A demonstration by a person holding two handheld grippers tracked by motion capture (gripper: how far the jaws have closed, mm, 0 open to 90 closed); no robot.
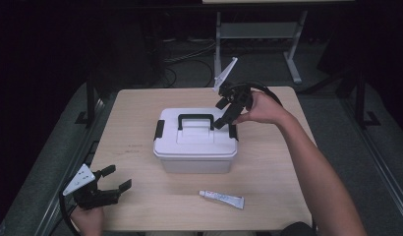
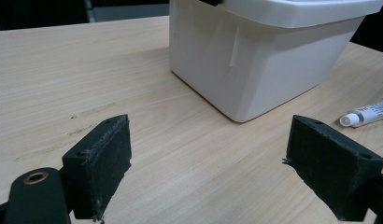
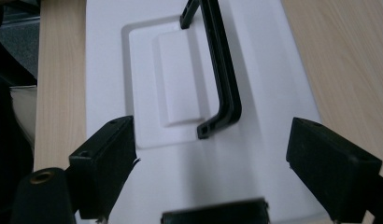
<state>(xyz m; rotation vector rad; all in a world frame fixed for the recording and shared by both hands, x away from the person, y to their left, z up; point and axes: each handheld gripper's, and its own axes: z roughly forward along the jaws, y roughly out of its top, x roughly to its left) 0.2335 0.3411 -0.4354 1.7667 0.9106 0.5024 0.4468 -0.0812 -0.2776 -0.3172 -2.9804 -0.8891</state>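
A white plastic box with a black carry handle lying flat on its lid stands mid-table. Black latches sit on its left end and right end. My right gripper hovers open over the lid's right end, just above the right latch. In the right gripper view its jaws straddle the lid, with the handle ahead and the latch at the bottom edge. My left gripper rests open at the front left corner, empty, facing the box.
A small white tube lies on the wooden table in front of the box, also at the right of the left gripper view. A metal desk frame and floor cables stand beyond the far edge.
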